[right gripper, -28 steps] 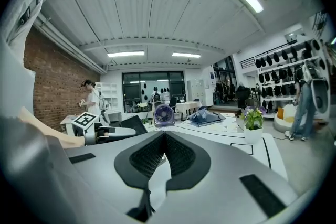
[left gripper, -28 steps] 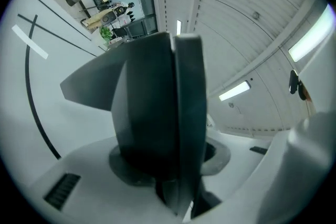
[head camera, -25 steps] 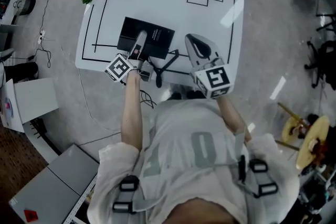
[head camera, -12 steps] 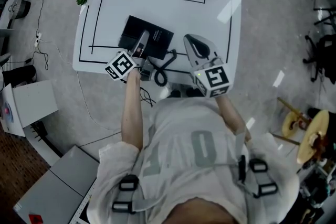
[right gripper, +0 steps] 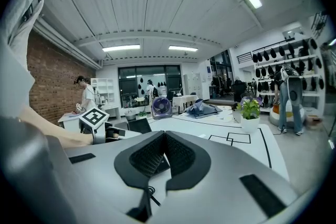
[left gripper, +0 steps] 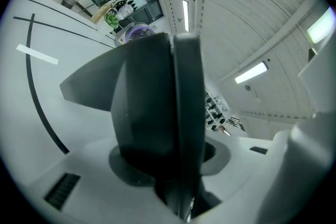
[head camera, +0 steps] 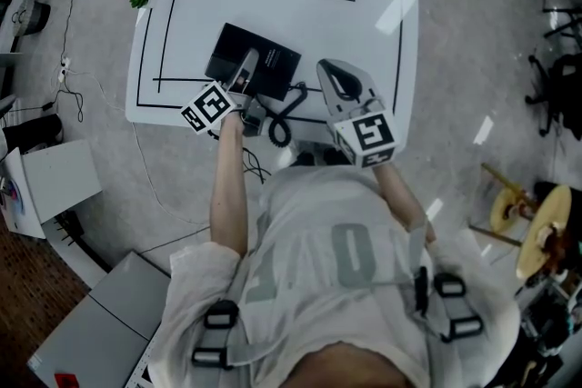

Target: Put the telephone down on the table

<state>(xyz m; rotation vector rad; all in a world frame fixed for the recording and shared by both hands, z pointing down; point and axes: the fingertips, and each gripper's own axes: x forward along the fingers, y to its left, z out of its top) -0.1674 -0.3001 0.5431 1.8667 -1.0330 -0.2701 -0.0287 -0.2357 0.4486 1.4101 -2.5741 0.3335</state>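
The black telephone (head camera: 270,68) sits left of centre in the head view, low over the white bench (head camera: 300,18) or already on it (contact is hard to tell from above). Its cord (head camera: 284,114) trails toward the near edge, and the left claw (head camera: 245,70) is clamped on its body. The right claw (head camera: 335,79) hangs just to its right, tips together on nothing. This reads as the setting-down step; next, the telephone wants seating flat before the left claw parts and backs off cleanly.
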